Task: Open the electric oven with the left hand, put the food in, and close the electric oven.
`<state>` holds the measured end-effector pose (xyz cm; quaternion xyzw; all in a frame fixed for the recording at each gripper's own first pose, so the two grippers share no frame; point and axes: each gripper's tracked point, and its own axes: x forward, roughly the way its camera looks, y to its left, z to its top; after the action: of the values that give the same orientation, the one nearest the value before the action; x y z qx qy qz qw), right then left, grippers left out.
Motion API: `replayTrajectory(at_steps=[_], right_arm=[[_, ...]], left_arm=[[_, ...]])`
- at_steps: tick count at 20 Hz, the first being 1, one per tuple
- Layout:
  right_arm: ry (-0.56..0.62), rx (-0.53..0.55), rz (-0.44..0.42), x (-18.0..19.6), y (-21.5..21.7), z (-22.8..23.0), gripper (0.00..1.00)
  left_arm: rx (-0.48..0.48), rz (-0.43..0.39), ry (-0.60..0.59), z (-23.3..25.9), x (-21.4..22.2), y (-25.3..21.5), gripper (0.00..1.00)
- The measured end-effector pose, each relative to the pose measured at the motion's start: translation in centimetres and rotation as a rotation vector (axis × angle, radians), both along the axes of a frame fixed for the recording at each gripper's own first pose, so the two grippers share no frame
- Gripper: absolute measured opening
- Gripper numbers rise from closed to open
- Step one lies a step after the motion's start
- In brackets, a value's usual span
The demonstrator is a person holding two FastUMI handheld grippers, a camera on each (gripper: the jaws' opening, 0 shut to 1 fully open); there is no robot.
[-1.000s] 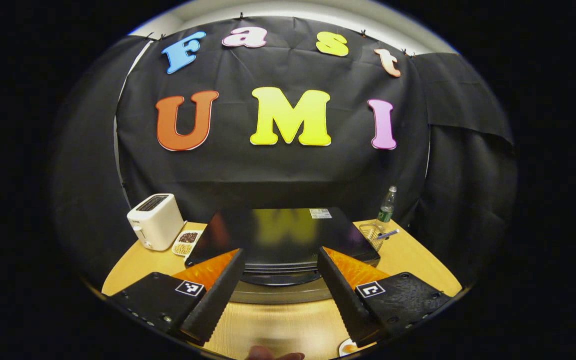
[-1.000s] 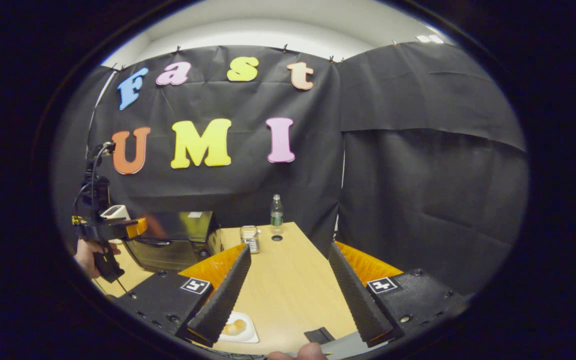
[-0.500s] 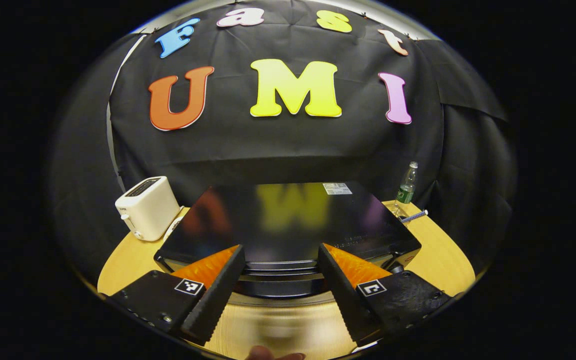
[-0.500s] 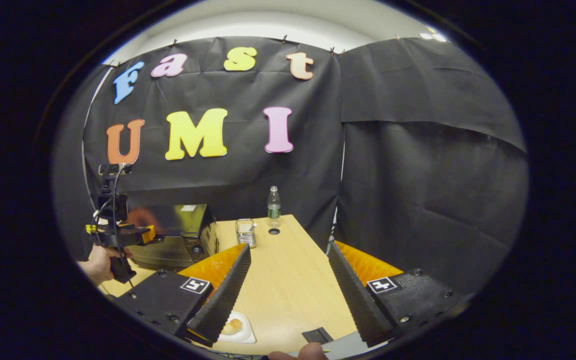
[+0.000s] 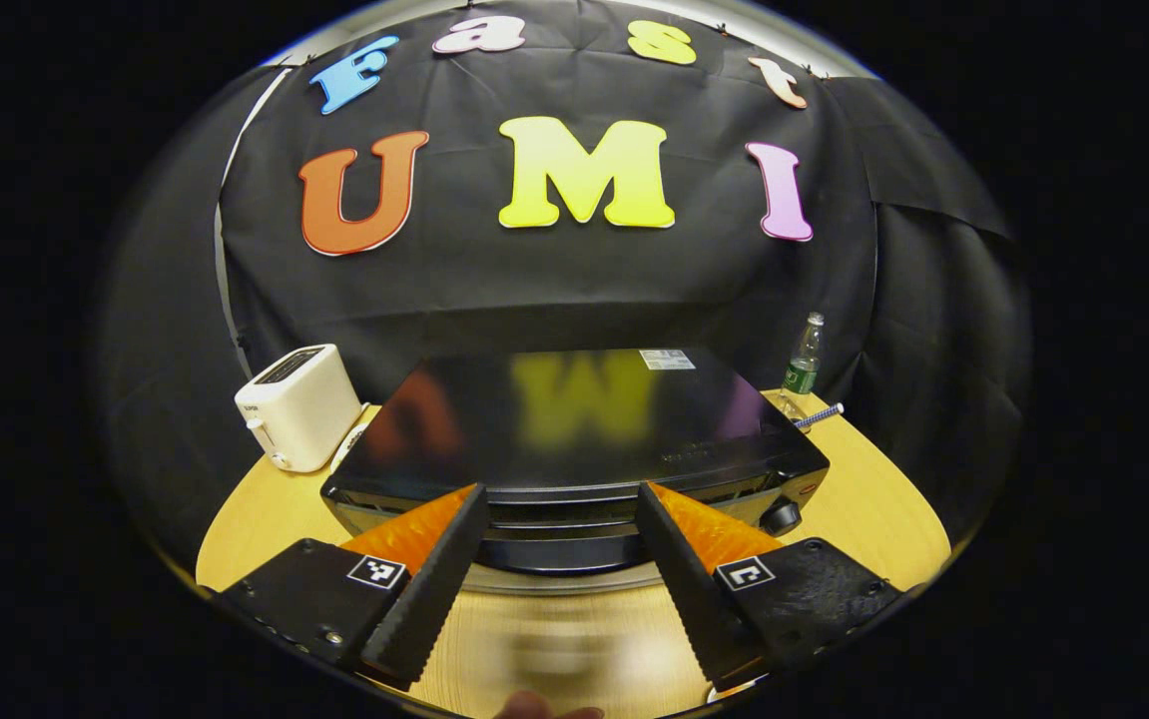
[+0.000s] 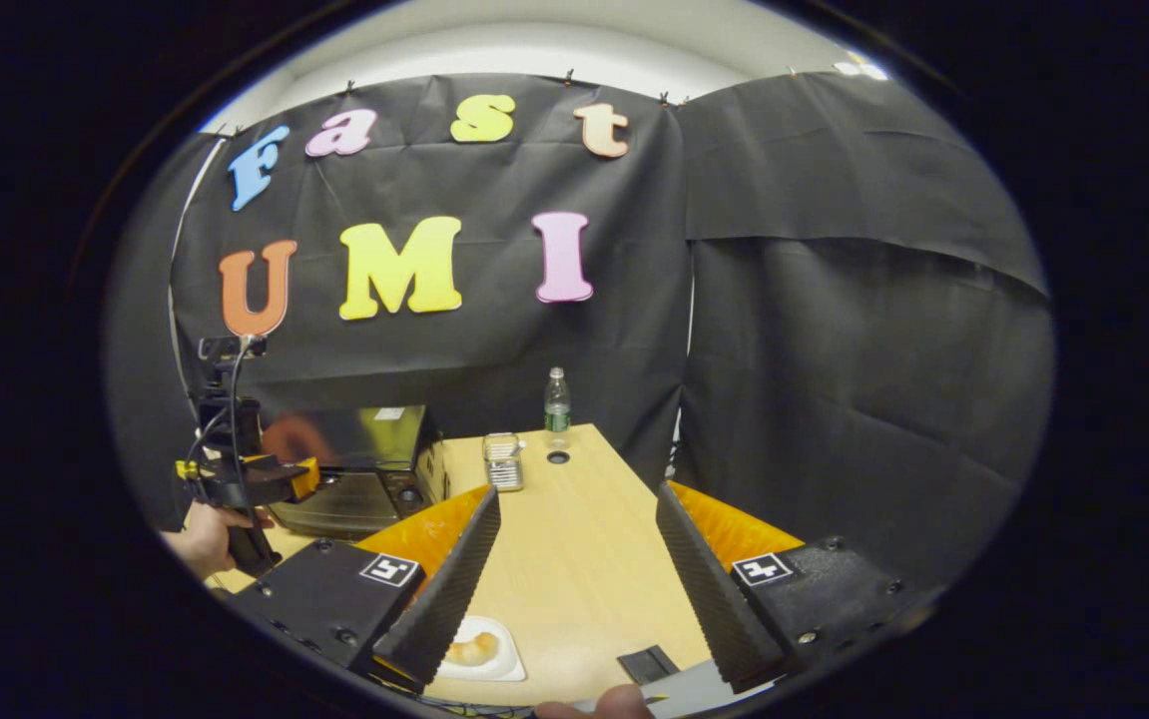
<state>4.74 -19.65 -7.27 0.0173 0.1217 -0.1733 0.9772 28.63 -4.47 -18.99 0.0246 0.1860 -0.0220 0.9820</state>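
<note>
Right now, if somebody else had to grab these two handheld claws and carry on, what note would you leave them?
Left gripper: jaws open, empty, hovering at the front of the glossy black electric oven, just above its door handle. Oven door looks shut.
Right gripper: jaws open, empty, above the light wooden table.
Food: a golden bread roll on a small white plate, near the table's front edge beside the right gripper.
Done: approach to the oven only.
Left: open the door, put the roll in, close the door.
</note>
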Motion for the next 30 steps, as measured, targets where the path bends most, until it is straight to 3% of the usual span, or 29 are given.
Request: replayTrajectory(at_steps=[8, 13, 24, 30], right_arm=[[-0.012, 0.004, -0.001, -3.0, 0.4, 0.0, 0.99], [-0.001, -0.008, -0.008, -5.0, -0.3, -0.4, 0.99], [0.045, 0.029, -0.021, -6.9, -1.1, -2.7, 0.99], [0.058, 0.041, -0.011, -7.4, -0.5, -3.2, 0.98]], left_arm=[[0.016, -0.033, 0.069, -2.8, -6.8, 0.3, 0.99], [-0.063, 0.012, 0.212, -7.7, -11.5, 0.7, 0.99], [-0.075, 0.0, 0.427, -15.0, -13.3, 0.6, 0.96], [-0.04, -0.007, 0.407, -14.9, -12.8, 0.8, 0.96]])
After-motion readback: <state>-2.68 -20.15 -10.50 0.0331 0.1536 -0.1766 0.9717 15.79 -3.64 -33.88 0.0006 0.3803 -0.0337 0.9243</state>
